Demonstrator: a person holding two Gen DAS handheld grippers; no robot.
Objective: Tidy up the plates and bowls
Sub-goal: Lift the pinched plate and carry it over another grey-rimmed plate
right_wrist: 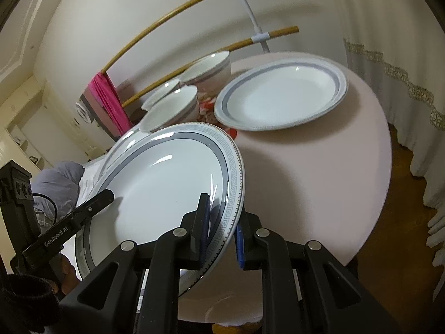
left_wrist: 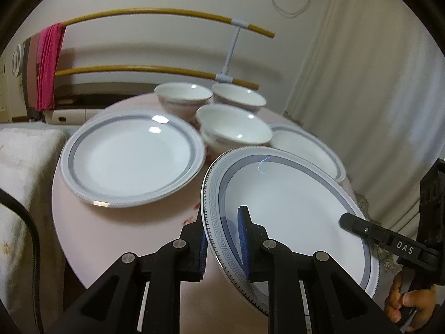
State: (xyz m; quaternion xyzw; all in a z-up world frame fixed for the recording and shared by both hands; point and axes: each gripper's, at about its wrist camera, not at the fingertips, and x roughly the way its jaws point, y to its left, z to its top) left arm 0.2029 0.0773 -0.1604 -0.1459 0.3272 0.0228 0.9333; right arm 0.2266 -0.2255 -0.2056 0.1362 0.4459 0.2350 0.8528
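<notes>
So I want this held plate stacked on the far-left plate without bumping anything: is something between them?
Nothing visible does. The held plate, gripped at both rims, has only bare table between it and the left plate; the nearest bowl stands off behind.

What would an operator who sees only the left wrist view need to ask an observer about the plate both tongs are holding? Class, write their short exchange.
Operator: My left tongs clamp the Greek-key plate at its rim. Of the right tongs I see only one finger. Do they grip?
Observer: Yes. The right tongs are shut on the opposite rim, one pad above it and one below.
Operator: The far right plate is half hidden from me. Is anything in it?
Observer: No. It lies flat and empty on the pink table.
</notes>
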